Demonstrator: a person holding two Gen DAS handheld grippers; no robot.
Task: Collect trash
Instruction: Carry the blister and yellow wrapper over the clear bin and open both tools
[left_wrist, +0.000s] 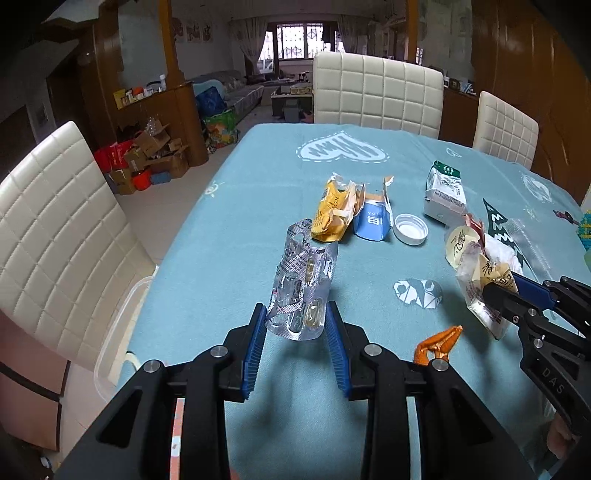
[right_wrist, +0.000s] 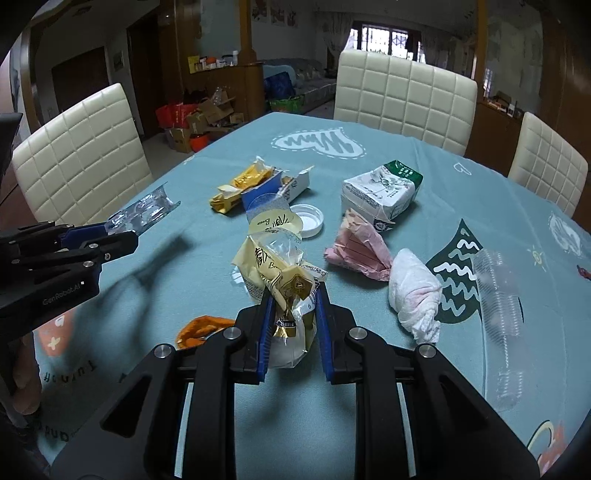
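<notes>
Tablecloth (left_wrist: 229, 229), blue-green with a white heart print, is serving as the landmark; I am placing everything else relative to its heart motif (left_wrist: 341, 147). Cream chairs (left_wrist: 376, 92) are standing beyond the heart, at the far edge. Nearer to me than the heart, loose trash is lying on the cloth: a green-topped white pack (right_wrist: 380, 192), a pink paper (right_wrist: 358, 249), a white tissue wad (right_wrist: 415, 295), a yellow wrapper (left_wrist: 330, 214), a blue carton (left_wrist: 373, 221) and a white cap (left_wrist: 410, 229).

I am holding two pieces clear of the cloth. My left gripper (left_wrist: 295, 325) is clamping the lower end of a silver blister sheet (left_wrist: 303, 284), whose long axis is running away from me toward the heart. My right gripper (right_wrist: 293, 321) is pinching a cream snack bag (right_wrist: 273, 266), which is standing upward out of the jaws.

Remaining litter is lying ahead of both grippers, on the heart side. The orange scrap (right_wrist: 199, 328) is sitting nearest, just left of my right gripper and right of my left one. Judging by this, both loads need dropping first; no bin is showing in either view.
</notes>
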